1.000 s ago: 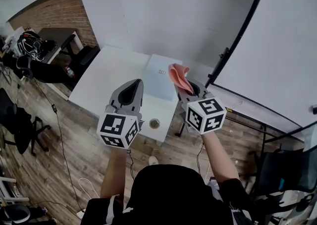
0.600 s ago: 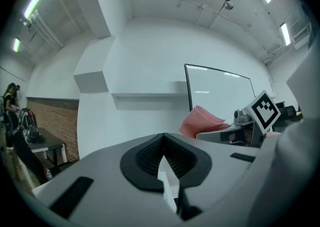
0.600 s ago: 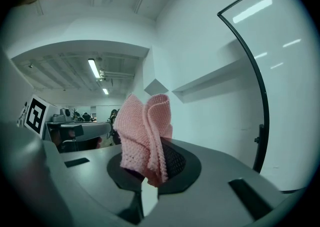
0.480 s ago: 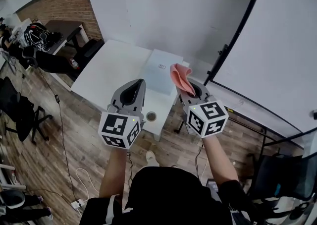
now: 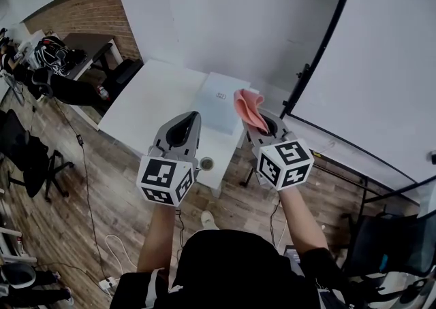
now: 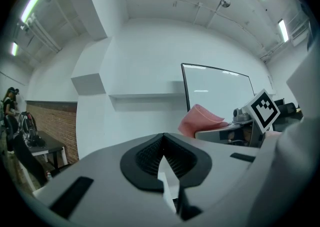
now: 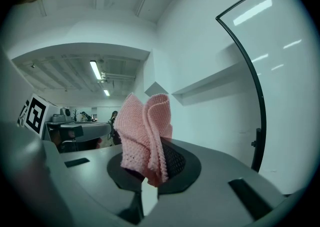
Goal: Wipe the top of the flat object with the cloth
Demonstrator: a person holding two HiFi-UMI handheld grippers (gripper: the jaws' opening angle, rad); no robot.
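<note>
Wood-plank flooring (image 5: 102,199) runs under a white table (image 5: 146,107) that stands against a white wall, with a brick wall (image 5: 88,11) off to your left and a black-framed white board (image 5: 381,83) on your right. On the table's right part lies the flat object (image 5: 218,105), a white slab lying level on the tabletop. A small round thing (image 5: 206,163) sits near the table's near edge; what it is cannot be made out. You hold both grippers up in front of you, above the table's near edge, each with its marker cube towards you. Your left gripper (image 5: 191,116) has its jaws pressed together with nothing between them, as the left gripper view (image 6: 161,157) shows plainly. Your right gripper (image 5: 255,124) is clamped on the cloth (image 5: 248,106), a pink knitted piece that stands up from the jaws in loose folds. In the right gripper view the cloth (image 7: 145,136) rises bunched out of the dark pads (image 7: 175,163). From the head view it overlaps the flat object's right edge, but it is carried in the air, not lying on it.
</note>
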